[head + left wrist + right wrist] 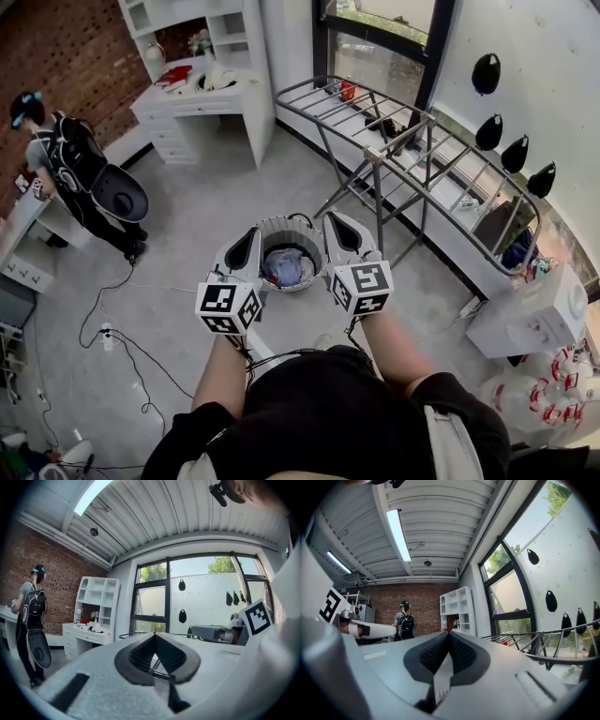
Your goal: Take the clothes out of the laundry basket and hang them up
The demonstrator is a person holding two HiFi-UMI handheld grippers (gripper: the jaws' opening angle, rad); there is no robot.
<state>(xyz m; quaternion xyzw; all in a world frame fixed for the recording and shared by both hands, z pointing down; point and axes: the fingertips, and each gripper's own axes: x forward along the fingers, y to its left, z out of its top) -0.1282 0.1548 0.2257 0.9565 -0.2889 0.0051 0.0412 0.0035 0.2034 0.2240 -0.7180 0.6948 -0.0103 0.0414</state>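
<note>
The left gripper [246, 246] and the right gripper [343, 236] are held level and side by side, each with its jaws pressed together and nothing gripped between them. The laundry basket [281, 225] is seen on the floor between the two, with the clothes [287, 268] bundled inside it. The drying rack [424, 150] is set up just beyond the basket, by the window. A person [66, 159] with a backpack is seen at the far left.

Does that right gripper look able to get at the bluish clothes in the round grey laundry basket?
Probably yes: the right gripper hovers over the open-topped basket, nothing covering the clothes; its shut jaws must open first.
</note>
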